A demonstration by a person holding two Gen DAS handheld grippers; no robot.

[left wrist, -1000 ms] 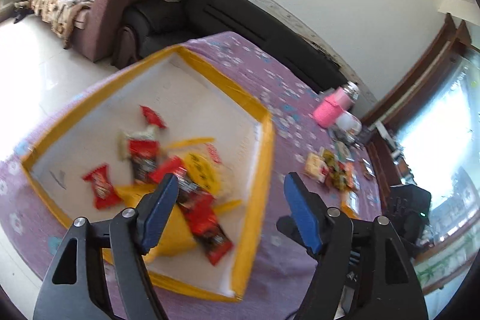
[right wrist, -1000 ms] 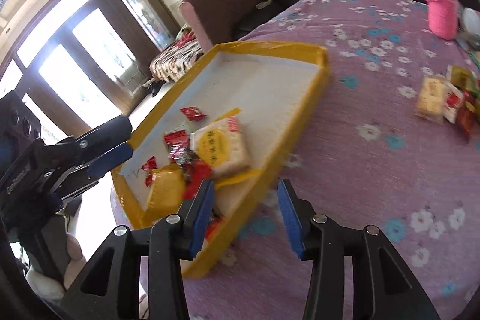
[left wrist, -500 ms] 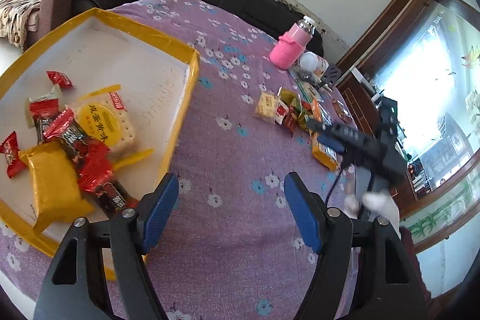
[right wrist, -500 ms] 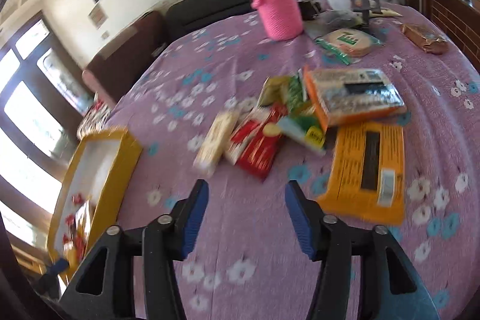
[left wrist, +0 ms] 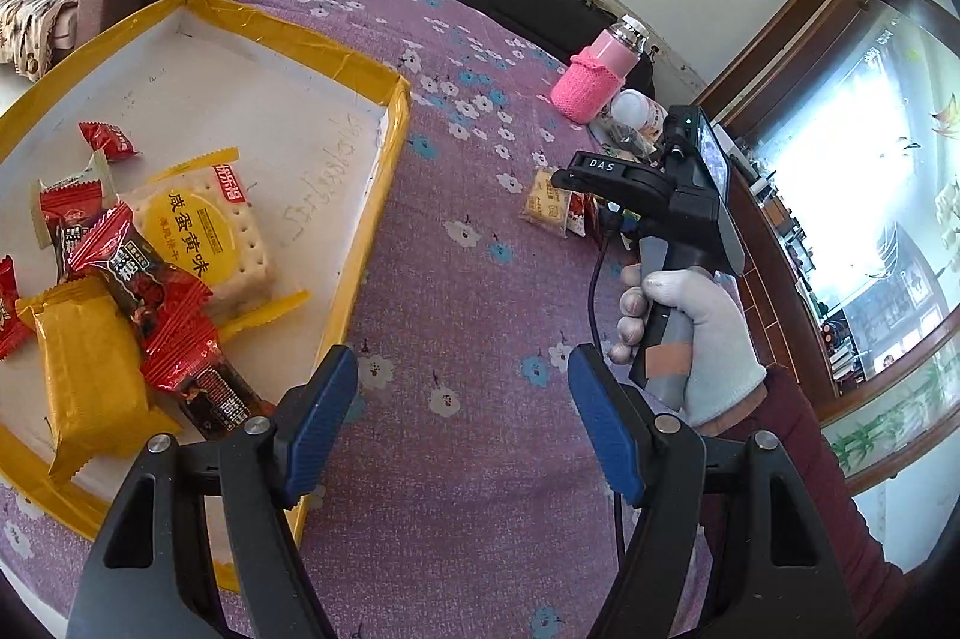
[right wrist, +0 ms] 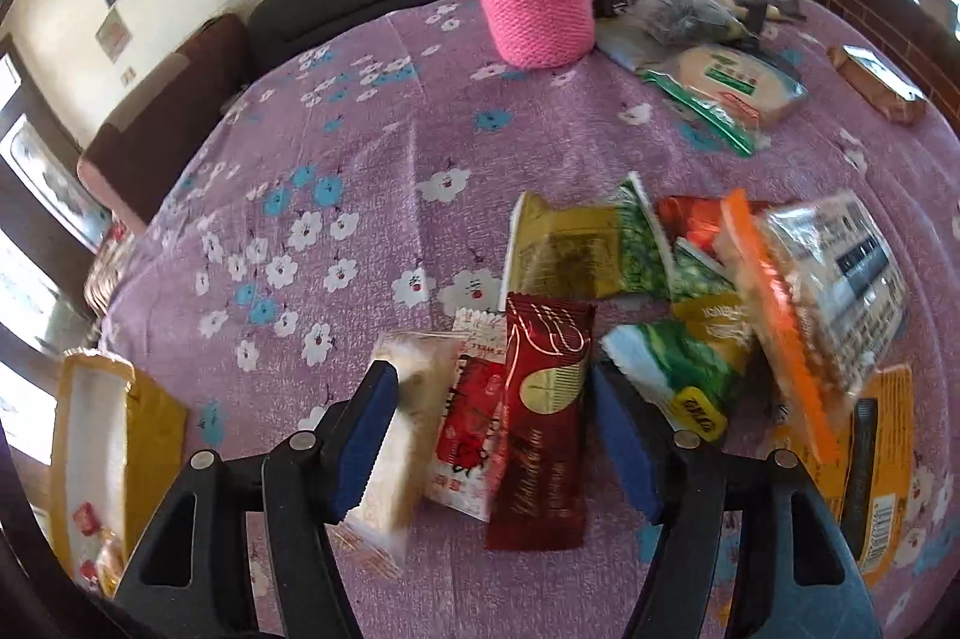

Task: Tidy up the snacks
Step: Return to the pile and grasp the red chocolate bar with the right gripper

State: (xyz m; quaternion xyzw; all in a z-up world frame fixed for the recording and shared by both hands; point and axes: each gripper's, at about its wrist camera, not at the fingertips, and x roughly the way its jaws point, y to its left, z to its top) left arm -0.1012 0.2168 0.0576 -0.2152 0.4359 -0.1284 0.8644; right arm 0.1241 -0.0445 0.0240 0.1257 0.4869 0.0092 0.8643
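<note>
We are hovering our right gripper (right wrist: 492, 435), jaws just widened and empty, over the dark red foil bar packet (right wrist: 543, 423) lying lengthwise away from us; left gripper (left wrist: 462, 423) gaping empty.

I see a purple tablecloth (right wrist: 372, 147) patterned with white and blue flowers. The shallow tray (left wrist: 393, 141) has a white floor and yellow-taped rim. In it lie red wrappers (left wrist: 180, 339), a plain yellow packet (left wrist: 84, 369) and a cracker pack with a yellow disc (left wrist: 207, 237). My blue-padded black right gripper (right wrist: 495, 441) frames a dark red gold-printed bar (right wrist: 543, 417). The bottle's knitted sleeve (right wrist: 528, 9) is pink.
</note>
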